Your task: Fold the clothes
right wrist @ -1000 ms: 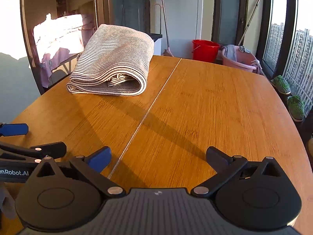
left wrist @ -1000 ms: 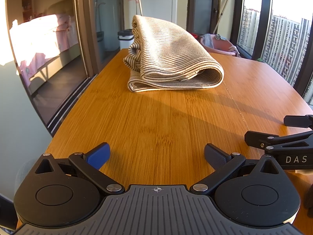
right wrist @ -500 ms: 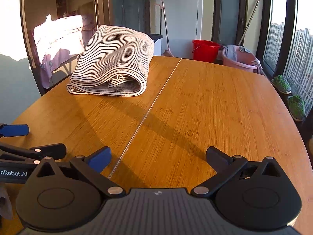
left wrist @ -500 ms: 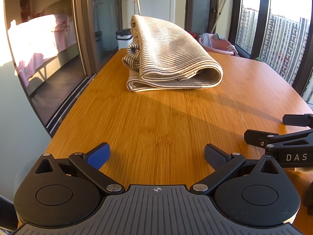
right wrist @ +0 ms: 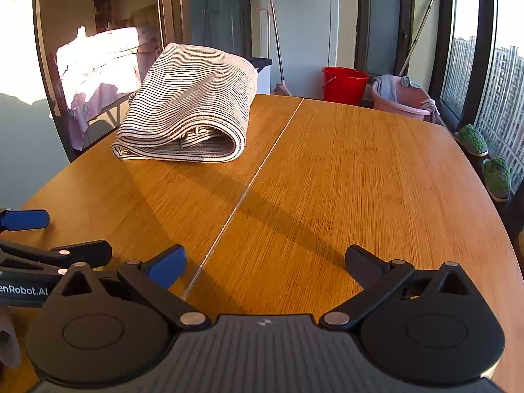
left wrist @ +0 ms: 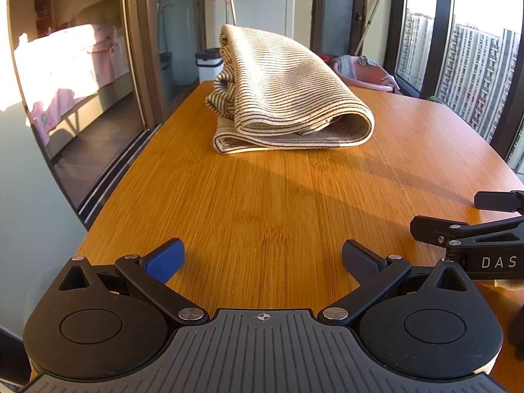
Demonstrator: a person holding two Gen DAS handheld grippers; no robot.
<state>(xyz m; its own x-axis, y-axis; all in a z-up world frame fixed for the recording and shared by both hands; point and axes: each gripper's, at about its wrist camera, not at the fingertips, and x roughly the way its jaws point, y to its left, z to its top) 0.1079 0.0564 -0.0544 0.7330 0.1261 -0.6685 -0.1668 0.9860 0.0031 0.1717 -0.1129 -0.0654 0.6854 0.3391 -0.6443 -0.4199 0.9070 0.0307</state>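
Above the table [left wrist: 262, 203], each hand-held gripper [left wrist: 262, 258] [right wrist: 265, 262] gapes wide, holding nothing

Low sun rakes across a wooden table [right wrist: 360, 177], a pale seam [right wrist: 262, 170] running down its middle and long shadows slanting over the grain. Beyond the far edge, a red bucket [right wrist: 345, 83] sits beside a pink basin [right wrist: 401, 103] with cloth draped over its rim. A mop handle [right wrist: 422, 21] leans by the dark door [right wrist: 383, 26]. Two green slippers [right wrist: 484, 154] line the right windowsill, apartment towers [left wrist: 471, 75] outside. A white bin [left wrist: 209, 65] stands left of centre.
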